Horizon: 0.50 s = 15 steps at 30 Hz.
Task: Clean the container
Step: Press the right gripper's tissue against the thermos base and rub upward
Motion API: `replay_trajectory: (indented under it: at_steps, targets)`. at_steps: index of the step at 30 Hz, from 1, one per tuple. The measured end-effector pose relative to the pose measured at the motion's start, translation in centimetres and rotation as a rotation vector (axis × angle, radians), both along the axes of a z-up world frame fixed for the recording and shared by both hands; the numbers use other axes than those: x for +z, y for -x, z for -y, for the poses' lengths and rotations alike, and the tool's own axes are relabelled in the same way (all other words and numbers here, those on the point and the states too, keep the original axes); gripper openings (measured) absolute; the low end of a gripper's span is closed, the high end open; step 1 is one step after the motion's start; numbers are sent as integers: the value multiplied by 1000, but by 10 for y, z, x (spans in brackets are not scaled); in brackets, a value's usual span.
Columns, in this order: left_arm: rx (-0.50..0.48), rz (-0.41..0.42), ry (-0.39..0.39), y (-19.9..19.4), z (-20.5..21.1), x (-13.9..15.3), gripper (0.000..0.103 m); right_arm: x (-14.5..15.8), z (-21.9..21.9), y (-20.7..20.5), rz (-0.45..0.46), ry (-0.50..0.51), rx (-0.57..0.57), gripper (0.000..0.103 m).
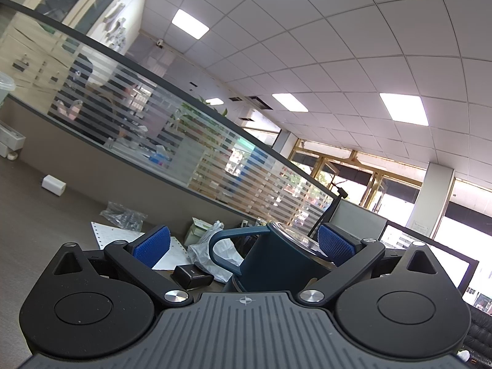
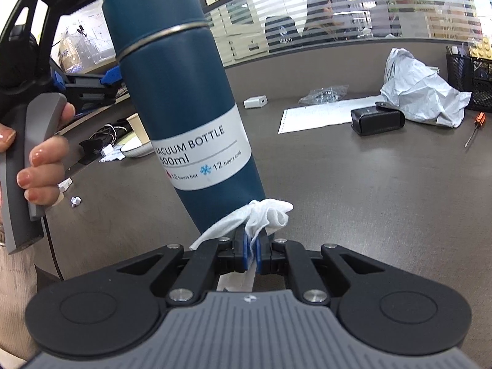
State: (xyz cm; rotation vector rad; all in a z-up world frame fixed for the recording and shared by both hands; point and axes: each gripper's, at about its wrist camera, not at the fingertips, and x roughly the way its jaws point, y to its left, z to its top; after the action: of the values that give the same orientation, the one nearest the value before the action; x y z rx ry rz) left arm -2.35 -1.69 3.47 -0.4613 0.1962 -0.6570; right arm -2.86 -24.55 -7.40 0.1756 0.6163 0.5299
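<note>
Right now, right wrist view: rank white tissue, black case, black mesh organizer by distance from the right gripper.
1. white tissue: clamped in the right gripper, against the blue vacuum bottle.
2. black case: mid-desk, right.
3. black mesh organizer: far right edge.

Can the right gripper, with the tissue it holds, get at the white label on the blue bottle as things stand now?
Probably yes. The right gripper is shut on the tissue, which already lies against the foot of the blue bottle. The white label faces this gripper, just above, with nothing between them.
</note>
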Motion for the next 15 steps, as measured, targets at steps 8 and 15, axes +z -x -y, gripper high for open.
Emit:
replay_trajectory:
  at_steps: [8,15]
  targets:
    - [-1,1,-2,4,0,0,103,-6,6,-7,-54,-44,11,10]
    - [-10,4,-7,4,1,1,103,-11,5,-11,-83,-40,8,10]
